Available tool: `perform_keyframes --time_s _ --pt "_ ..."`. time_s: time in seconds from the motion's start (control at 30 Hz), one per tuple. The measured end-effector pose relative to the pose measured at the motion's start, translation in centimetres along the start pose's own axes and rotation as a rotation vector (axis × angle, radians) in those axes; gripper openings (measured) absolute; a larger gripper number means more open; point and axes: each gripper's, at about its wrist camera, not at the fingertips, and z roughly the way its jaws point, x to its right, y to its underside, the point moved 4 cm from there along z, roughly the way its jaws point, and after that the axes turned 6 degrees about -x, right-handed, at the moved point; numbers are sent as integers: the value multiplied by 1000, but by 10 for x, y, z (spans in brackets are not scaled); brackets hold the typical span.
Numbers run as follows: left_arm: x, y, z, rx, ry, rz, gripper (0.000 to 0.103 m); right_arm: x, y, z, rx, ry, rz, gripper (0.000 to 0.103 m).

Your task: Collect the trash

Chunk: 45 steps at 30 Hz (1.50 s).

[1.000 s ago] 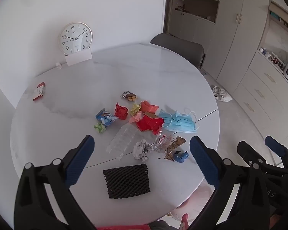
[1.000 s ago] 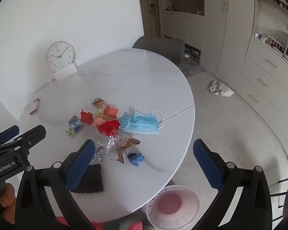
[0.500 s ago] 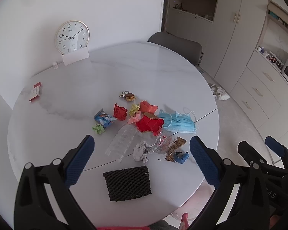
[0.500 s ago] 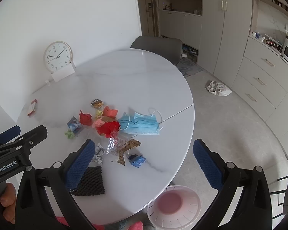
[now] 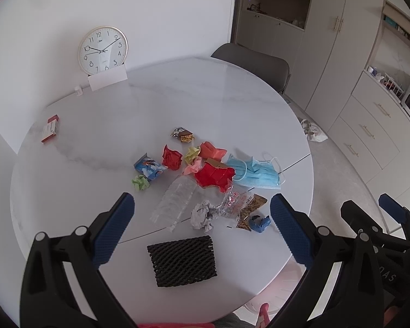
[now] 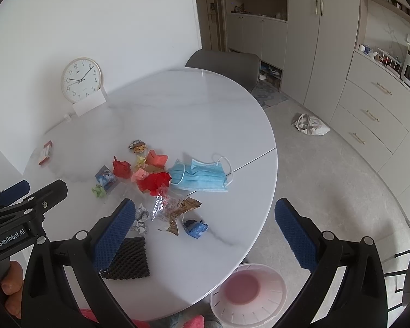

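Trash lies in a heap on the round white marble table (image 5: 177, 95): a blue face mask (image 5: 255, 173), red crumpled paper (image 5: 213, 176), a crushed clear bottle (image 5: 175, 201), a white paper ball (image 5: 202, 214), snack wrappers (image 5: 243, 203), a small blue wad (image 5: 259, 222) and a black foam net (image 5: 183, 259). My left gripper (image 5: 202, 229) hangs open above the near part of the heap, holding nothing. My right gripper (image 6: 202, 232) is open too, over the table's right side near the blue wad (image 6: 195, 228). The mask (image 6: 199, 177) lies ahead of it.
A white bin with a pink bottom (image 6: 247, 292) stands on the floor beside the table's near right edge. A clock (image 5: 102, 50) and a card (image 5: 108, 79) stand at the back, a small red box (image 5: 50, 128) at the left. A grey chair (image 5: 251, 63) stands behind the table.
Both views have shifted only slightly; the trash sits a touch lower and closer in frame. Nothing has been picked up, and both grippers stay open.
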Motion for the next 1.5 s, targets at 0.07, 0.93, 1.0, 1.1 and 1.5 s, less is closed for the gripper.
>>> perform_keyframes --time_s 0.07,0.93,1.0,1.1,1.5 --pt "0 1 0 1 0 0 95 0 0 0 -1 0 0 101" --pt "-2 1 -1 3 2 -6 95 0 0 -2 -2 -2 4 101" --pt "-3 1 -1 2 2 -5 95 0 0 -2 -3 -3 4 101" --pt "-2 1 -1 2 2 -5 95 0 0 -2 -3 -1 4 101" --pt "-3 0 -1 1 3 -5 95 0 1 -2 -4 -2 5 101"
